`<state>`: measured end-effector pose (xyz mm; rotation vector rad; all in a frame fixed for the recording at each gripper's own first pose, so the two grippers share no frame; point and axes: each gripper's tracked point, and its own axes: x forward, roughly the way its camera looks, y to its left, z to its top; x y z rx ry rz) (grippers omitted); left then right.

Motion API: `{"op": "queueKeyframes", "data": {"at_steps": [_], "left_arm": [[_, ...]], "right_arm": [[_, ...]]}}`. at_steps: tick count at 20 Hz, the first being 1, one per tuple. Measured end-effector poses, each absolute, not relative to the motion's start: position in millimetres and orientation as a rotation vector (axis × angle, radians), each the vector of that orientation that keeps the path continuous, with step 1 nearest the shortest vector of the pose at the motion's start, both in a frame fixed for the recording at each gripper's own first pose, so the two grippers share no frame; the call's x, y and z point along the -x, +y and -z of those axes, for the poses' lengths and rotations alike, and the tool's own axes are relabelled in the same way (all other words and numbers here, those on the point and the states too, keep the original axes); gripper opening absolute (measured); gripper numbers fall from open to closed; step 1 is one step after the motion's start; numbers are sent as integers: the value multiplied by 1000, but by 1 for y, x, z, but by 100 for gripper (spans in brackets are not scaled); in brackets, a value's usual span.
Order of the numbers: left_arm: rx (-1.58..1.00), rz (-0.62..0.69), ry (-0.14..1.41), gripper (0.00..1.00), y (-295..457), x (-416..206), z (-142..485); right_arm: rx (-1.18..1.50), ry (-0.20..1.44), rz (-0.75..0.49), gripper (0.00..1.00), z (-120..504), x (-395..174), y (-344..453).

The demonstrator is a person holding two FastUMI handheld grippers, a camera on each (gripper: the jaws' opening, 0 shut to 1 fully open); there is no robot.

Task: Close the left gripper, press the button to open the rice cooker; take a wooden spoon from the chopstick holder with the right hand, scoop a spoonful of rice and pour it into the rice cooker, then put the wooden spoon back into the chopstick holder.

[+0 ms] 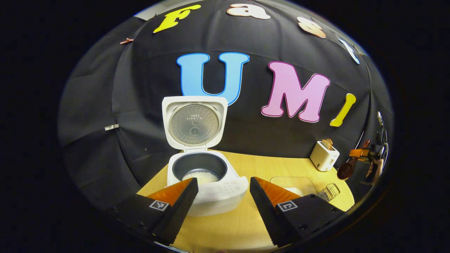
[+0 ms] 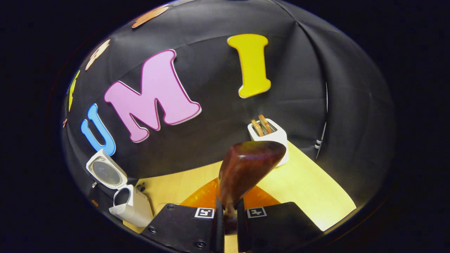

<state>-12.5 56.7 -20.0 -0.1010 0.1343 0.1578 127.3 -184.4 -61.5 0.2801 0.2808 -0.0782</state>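
A: Where do we see the spoon relative to the right gripper (image 2: 227, 214)?

B: The spoon (image 2: 246, 165) stands up between the two fingers, which pinch its handle from both sides; its bowl rises just in front of the camera. In the left gripper view we see the same spoon (image 1: 346, 169) far to the right, near the holder (image 1: 323, 155).

A: And the left gripper (image 1: 224, 189)?

B: Spread wide, gripping nothing. The cooker (image 1: 207, 182) sits on the bench (image 1: 246, 218) just ahead, between the fingers, lid (image 1: 194, 121) upright, white rice (image 1: 200, 176) in the pot.

A: Counts?

B: We count one cooker, one spoon in the gripper, one white holder with two wooden pieces in it, and one clear tub (image 1: 294, 184) on the bench beside the cooker. A small clear glass object (image 1: 329, 192) lies right of the tub.

A: Legible writing?

B: Lid and panel marks are too small for us to read.
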Motion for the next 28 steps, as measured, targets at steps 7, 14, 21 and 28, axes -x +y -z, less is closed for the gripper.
{"op": "queueKeyframes", "data": {"at_steps": [7,14,21,28], "left_arm": [[108,-210,160,96,42,28,25],[102,-248,159,96,46,36,25],[114,-244,157,95,53,36,28],[110,-215,110,95,64,27,9]], "right_arm": [[-291,402,86,19,133,-133,-195],[-256,484,125,18,179,-138,-200],[-215,506,174,24,195,-136,-207],[-218,489,221,89,177,-112,-214]]}}
